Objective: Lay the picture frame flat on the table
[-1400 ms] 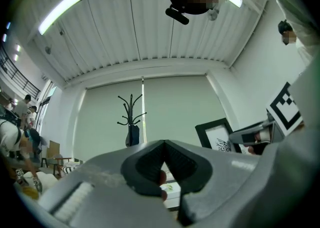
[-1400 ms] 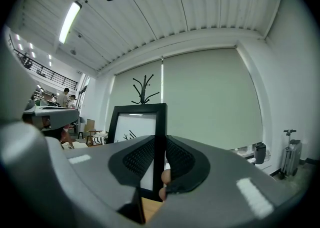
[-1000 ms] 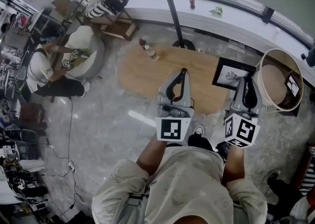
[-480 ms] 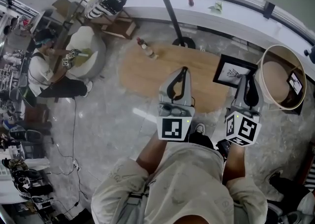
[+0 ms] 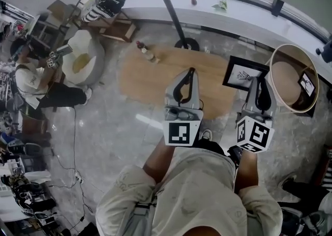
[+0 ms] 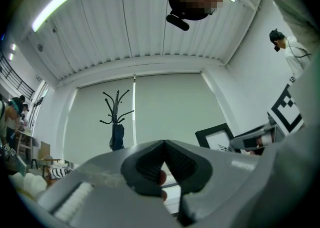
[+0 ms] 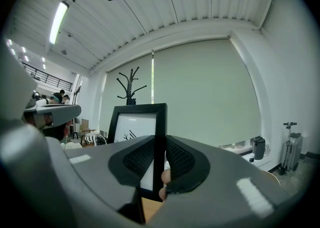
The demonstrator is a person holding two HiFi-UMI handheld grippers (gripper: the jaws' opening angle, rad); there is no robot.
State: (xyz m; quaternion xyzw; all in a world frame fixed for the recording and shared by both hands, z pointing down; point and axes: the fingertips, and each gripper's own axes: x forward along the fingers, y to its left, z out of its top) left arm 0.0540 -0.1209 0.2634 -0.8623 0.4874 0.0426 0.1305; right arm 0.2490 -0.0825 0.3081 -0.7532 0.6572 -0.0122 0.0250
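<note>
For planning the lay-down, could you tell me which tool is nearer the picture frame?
Right. The right tool clamps the picture frame's edge; the left tool sits beside it, apart, shut.

An office lounge, with coat stand point(image 7: 131, 87), wooden table point(image 5: 145, 79), roller blinds point(image 7: 210, 96).

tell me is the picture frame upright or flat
Upright: the picture frame stands vertical, its right edge clamped in the right gripper.

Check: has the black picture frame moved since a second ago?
No visible shift: the black picture frame stays just left of the round tan basket.
</note>
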